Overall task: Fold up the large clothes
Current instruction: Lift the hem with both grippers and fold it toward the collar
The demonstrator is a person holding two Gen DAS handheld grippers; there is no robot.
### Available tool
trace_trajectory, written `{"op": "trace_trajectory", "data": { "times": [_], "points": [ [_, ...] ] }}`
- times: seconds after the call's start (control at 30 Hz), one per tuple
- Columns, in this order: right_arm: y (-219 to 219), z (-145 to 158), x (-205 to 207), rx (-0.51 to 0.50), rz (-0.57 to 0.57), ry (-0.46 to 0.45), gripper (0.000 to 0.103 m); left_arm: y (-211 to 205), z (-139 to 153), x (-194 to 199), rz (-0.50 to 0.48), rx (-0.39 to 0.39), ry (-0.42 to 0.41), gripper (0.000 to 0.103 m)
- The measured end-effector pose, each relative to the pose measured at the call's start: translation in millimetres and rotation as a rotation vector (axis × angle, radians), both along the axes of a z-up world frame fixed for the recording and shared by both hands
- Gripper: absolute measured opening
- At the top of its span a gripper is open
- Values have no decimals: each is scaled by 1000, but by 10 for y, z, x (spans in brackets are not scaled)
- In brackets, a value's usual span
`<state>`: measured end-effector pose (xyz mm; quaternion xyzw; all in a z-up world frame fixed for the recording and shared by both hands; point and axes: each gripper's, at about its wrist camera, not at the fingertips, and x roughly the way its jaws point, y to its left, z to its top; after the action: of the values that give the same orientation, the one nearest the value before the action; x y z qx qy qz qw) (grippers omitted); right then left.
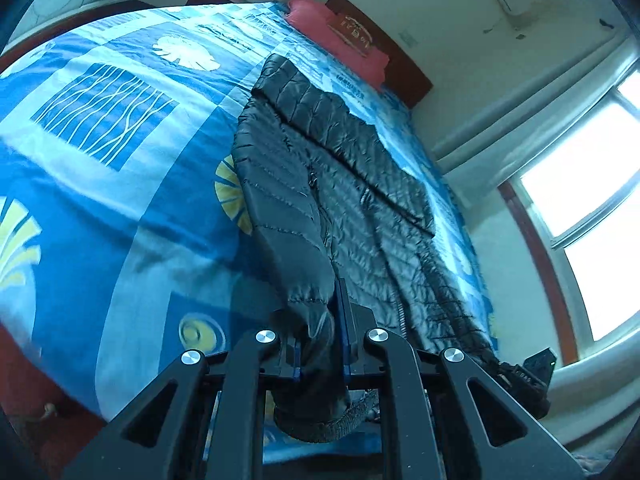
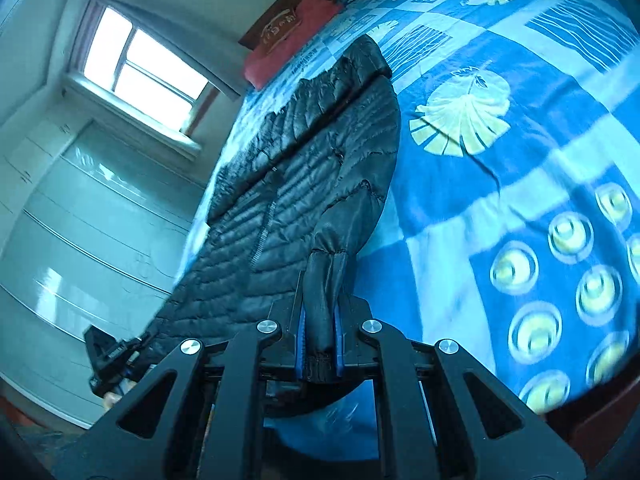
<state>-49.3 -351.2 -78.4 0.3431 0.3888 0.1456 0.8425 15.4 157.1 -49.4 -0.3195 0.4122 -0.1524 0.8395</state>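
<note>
A black quilted down jacket (image 1: 352, 184) lies lengthwise on the bed, its front zip facing up in the right wrist view (image 2: 312, 160). My left gripper (image 1: 318, 332) is shut on a bunched black end of the jacket, which hangs down between the jaws. My right gripper (image 2: 320, 320) is shut on a sleeve cuff (image 2: 324, 280), lifted off the cover. Each gripper shows small in the other's view, at the jacket's near edge: the right one (image 1: 524, 372) and the left one (image 2: 112, 356).
A blue patterned bed cover (image 1: 120, 200) (image 2: 500, 200) spreads wide beside the jacket. A red pillow (image 1: 340, 36) (image 2: 288, 40) rests against the dark headboard at the far end. A bright window (image 2: 136, 68) and pale wardrobe doors (image 2: 80, 240) line the jacket's side.
</note>
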Motion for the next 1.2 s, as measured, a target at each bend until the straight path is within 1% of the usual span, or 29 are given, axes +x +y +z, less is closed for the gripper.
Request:
{"op": "trace_trajectory", "data": {
  "times": [0.17, 0.3, 0.4, 0.5, 0.63, 0.7, 0.73, 0.8, 0.93, 1.03, 1.13, 1.2],
  "points": [
    [6, 149, -242, 17, -8, -13, 10, 55, 147, -237, 22, -28, -7, 13],
    [32, 244, -401, 15, -2, -30, 10, 118, 175, -439, 49, -49, -13, 12],
    [33, 295, -512, 40, 2, -50, 10, 158, 230, -525, 59, -70, -22, 12],
    [44, 341, -504, 58, 10, -77, 10, 148, 277, -532, 54, -57, -48, 12],
    [69, 394, -388, 67, 24, -99, 10, 171, 300, -420, 47, -51, -56, 12],
    [53, 421, -313, 86, 27, -107, 10, 212, 318, -338, 44, -80, -62, 12],
    [48, 440, -257, 96, 33, -116, 10, 234, 327, -273, 41, -103, -68, 12],
    [27, 495, -128, 115, 38, -137, 10, 262, 340, -155, 35, -119, -72, 12],
    [-16, 615, 301, 202, 54, -166, 10, 279, 404, 203, 22, -160, -78, 12],
    [-22, 733, 712, 221, 64, -192, 10, 261, 501, 551, 13, -147, -92, 12],
    [-9, 866, 1147, 204, 59, -223, 10, 227, 610, 1000, 11, -109, -122, 11],
    [-33, 901, 1497, 204, 47, -223, 10, 243, 621, 1242, 16, -106, -125, 11]
  ]
}}
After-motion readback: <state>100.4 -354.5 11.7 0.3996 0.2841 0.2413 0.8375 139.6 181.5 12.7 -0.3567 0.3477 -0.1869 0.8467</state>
